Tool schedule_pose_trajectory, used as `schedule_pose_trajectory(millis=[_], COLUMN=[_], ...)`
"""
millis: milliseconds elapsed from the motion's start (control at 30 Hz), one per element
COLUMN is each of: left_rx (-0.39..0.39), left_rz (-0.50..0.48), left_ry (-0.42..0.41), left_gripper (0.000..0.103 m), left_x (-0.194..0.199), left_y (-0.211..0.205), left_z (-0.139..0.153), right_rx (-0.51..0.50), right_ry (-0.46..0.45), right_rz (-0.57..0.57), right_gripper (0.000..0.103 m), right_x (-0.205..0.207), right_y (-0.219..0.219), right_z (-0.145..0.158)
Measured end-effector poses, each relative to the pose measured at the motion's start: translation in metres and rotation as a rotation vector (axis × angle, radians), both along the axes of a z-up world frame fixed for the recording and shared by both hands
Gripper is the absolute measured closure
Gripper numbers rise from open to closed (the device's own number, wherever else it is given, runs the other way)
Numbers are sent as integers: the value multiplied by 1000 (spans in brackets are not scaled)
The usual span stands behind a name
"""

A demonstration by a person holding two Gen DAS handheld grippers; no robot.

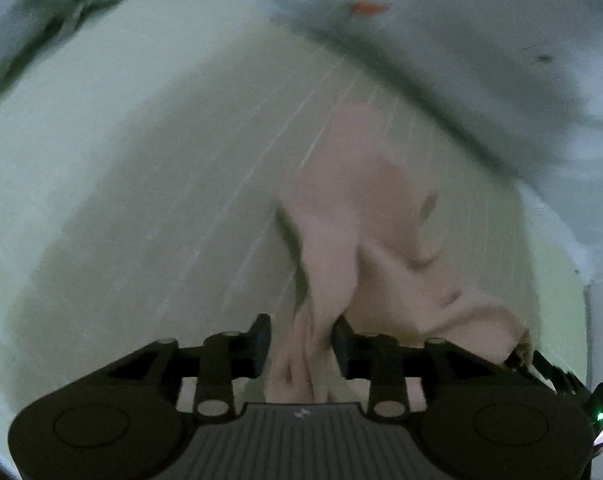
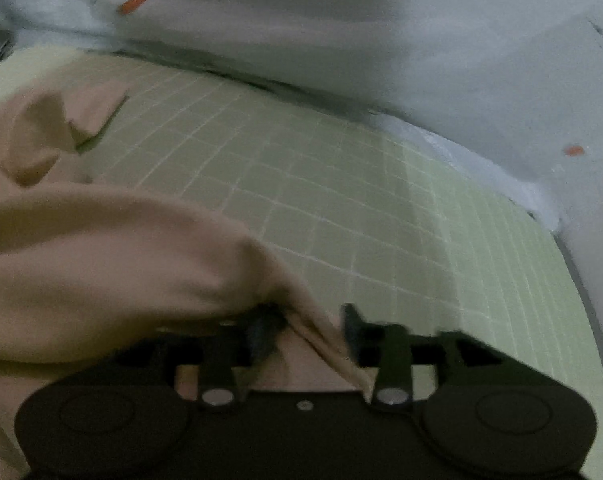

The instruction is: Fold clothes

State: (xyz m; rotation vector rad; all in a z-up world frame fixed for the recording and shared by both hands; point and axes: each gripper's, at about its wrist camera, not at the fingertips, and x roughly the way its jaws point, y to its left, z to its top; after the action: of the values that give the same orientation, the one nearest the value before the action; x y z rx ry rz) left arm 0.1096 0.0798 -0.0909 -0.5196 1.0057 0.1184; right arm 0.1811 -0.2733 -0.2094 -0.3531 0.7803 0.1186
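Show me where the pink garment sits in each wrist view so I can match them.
Left wrist: pink garment centre-right, trailing down between the left gripper fingers.
Right wrist: garment fills the left side, reaching the right gripper.
Shared landmark: the green gridded mat.

Beige cloth (image 2: 101, 264) (bunched) lies between parted fingers (image 2: 351, 320) on green grid mat (image 2: 341, 184).

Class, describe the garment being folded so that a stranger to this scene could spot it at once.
Start at the pale green gridded mat that lies below the pale wall. On it lies the pink cloth, bunched and creased. It is the only soft pink thing there, and folds of it run between the jaws of both grippers.
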Motion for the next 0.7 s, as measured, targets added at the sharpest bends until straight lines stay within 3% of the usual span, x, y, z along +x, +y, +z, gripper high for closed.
schedule_pose_trajectory(millis=[67, 233, 300, 400, 533, 567, 600, 633, 667, 700], left_rx=[25, 19, 11, -62, -119, -111, -91, -73, -76, -86], left_rz=[-22, -81, -111, -148, -187, -199, -203, -197, -178, -152], left_ry=[-66, -167, -158, -122, -69, -57, -41, -25, -17, -13], left_gripper=[50, 42, 41, 40, 40, 43, 49, 78, 100, 103], left_x=[6, 32, 47, 73, 105, 110, 113, 117, 118, 119], left_y=[6, 20, 28, 27, 10, 8, 4, 0, 0, 2], left_z=[15, 25, 20, 2, -23, -27, -31, -34, -36, -36], right_rx=[82, 272, 348, 451, 464, 467, 467, 458, 450, 438], right_ry=[-3, 24, 53, 134, 204, 222, 231, 221, 211, 193], right_rz=[-73, -246, -312, -390, -426, -435, -444, -454, -464, -476], right_gripper=[30, 22, 21, 21, 23, 32, 50, 59, 77, 91], right_x=[-6, -25, -31, -36, -41, -43, -44, -44, -44, -44], right_y=[-14, -42, -49, -52, -45, -43, -42, -44, -45, -46], right_z=[14, 30, 29, 14, -2, -6, -8, -6, -4, -2])
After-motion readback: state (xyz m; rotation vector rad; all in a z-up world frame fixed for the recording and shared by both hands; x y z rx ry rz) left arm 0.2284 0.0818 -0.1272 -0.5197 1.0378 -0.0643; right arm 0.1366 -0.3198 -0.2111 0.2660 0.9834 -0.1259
